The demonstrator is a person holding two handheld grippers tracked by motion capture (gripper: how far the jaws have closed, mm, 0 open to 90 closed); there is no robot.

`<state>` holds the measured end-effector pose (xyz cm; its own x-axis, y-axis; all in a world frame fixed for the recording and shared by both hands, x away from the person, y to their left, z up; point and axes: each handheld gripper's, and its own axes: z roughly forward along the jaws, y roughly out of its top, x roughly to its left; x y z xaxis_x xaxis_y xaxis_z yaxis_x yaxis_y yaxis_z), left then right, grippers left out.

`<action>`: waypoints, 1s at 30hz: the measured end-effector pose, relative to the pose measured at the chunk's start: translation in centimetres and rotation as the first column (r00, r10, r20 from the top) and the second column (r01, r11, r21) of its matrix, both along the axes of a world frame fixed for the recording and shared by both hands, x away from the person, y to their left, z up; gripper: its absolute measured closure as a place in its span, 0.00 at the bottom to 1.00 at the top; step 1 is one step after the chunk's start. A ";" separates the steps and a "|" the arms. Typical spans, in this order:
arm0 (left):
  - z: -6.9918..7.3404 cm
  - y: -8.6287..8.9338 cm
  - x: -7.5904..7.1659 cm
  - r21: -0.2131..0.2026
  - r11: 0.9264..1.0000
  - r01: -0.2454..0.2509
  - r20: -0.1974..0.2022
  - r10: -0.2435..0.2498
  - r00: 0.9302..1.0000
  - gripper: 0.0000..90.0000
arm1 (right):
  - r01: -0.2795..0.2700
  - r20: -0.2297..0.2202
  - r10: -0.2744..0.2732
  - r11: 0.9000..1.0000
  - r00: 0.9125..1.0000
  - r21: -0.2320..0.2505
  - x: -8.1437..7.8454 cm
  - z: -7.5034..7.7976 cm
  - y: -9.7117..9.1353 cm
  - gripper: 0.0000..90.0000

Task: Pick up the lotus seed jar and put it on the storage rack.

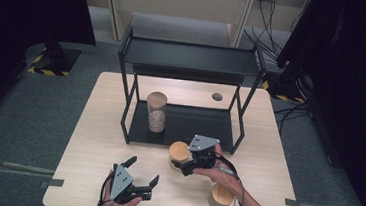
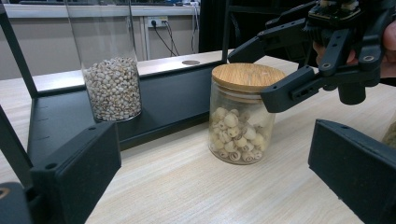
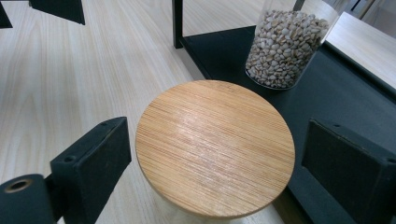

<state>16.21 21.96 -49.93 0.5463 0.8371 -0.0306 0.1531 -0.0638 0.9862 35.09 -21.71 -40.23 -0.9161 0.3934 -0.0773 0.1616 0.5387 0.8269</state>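
A short glass jar [image 1: 178, 152] with a bamboo lid [image 3: 215, 147] stands on the table just in front of the black rack. It holds pale round pieces [image 2: 236, 135]. My right gripper [image 1: 182, 159] is open and reaches over the jar from the right. Its pads [image 3: 95, 156] stand on either side of the lid, with a narrow gap at each side. My left gripper [image 1: 143, 170] is open with nothing between its jaws, near the table's front edge. It points at the jar from some way off.
A tall glass jar of grains [image 1: 156, 112] stands on the left of the lower tier of the black two-tier rack [image 1: 190, 58]. Another jar with a wooden lid [image 1: 221, 196] stands at the front right, partly under the right forearm. Bare tabletop [image 1: 92, 140] lies at the left.
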 end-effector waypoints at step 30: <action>0.0 0.0 0.0 0.000 1.000 0.001 0.001 -0.001 1.000 0.02 | -0.009 -0.070 0.008 1.000 0.997 -0.014 1.3 1.4 0.3 0.27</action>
<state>16.19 21.93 -49.95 0.5473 0.8364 -0.0300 0.1520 -0.0641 0.9863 36.40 -21.44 -38.80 -0.9229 0.3845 -0.0179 0.2143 0.5518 0.8060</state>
